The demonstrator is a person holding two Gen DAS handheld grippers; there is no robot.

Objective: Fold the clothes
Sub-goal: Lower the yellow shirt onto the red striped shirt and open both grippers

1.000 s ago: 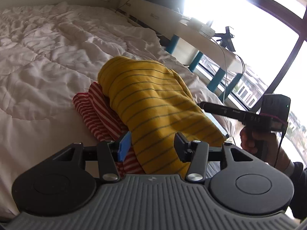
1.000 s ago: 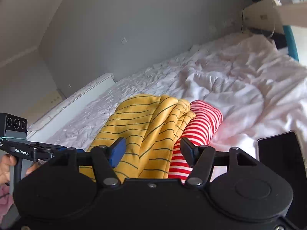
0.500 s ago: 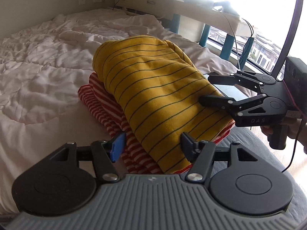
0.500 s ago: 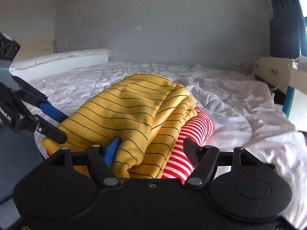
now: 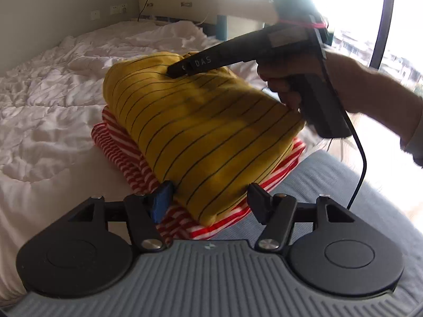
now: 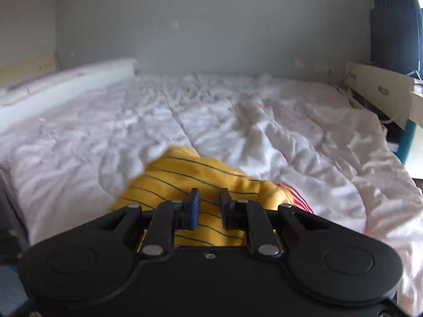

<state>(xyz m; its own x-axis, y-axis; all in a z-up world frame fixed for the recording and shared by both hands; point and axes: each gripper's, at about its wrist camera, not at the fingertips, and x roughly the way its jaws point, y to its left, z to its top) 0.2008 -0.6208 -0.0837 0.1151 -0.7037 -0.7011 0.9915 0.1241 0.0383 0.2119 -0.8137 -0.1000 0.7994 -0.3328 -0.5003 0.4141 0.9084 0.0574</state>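
Carrying everything: a bed [image 5: 53, 121] under a rumpled white duvet [image 6: 238, 132], a grey-blue cover [image 5: 330, 185] showing at its near edge; lying directly on it, a folded red-and-white striped garment [image 5: 119, 145] (bearing a folded yellow striped garment [image 5: 206, 132] on top)

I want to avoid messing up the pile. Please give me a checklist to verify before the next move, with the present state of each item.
1. Yellow striped garment lies folded on top of the red-and-white striped garment: ok.
2. Pile rests fully on the white duvet: not ok, its near corner overhangs onto the grey surface.
3. Left gripper open, holding nothing: ok.
4. Right gripper free of the yellow cloth: cannot tell; its jaws are nearly closed over it.
5. Right gripper's cable clear of the pile: ok.
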